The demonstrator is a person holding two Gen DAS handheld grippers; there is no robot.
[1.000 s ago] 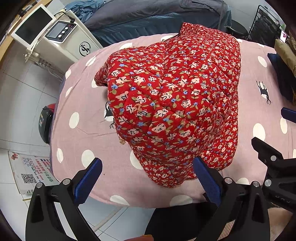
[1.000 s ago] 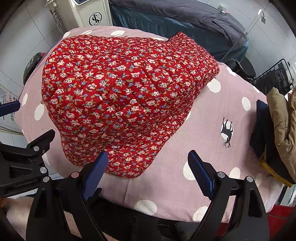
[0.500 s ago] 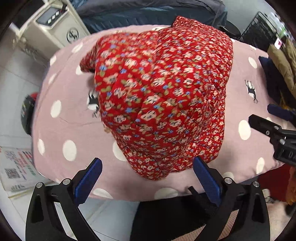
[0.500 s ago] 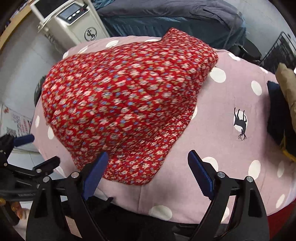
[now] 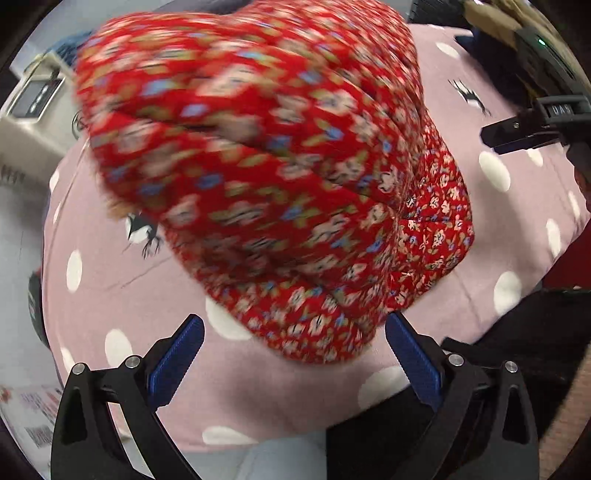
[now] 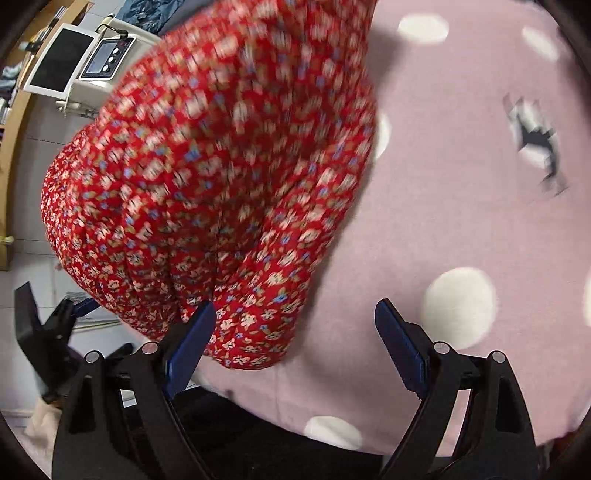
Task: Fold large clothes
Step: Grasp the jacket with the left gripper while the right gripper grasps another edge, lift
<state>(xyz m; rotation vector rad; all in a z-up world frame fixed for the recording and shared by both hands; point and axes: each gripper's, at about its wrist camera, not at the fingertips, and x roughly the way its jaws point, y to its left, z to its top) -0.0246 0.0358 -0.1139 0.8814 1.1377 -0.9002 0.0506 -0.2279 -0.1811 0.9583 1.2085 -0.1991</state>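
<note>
A red quilted garment with small flowers [image 5: 266, 177] lies bunched on a pink cover with white dots [image 5: 110, 295]. My left gripper [image 5: 295, 354] is open just above the garment's near hem, whose edge lies between the two blue pads without touching them. In the right wrist view the same garment [image 6: 221, 184] fills the left half. My right gripper [image 6: 295, 350] is open at the garment's near right corner, its left pad [image 6: 188, 350] right at the cloth. The right gripper's black frame [image 5: 532, 129] shows at the right edge of the left wrist view.
A white machine with a screen [image 6: 96, 62] stands beyond the table's far left. Tan and dark clothes [image 5: 491, 18] lie piled at the far right. The left gripper's frame [image 6: 48, 332] shows low on the left. The table's near edge [image 6: 332, 432] drops to a dark gap.
Both grippers have dropped toward the near hem of the garment, which now looks much larger and blurred. The right gripper has swung and rolled toward the garment's right corner. Both have stayed open.
</note>
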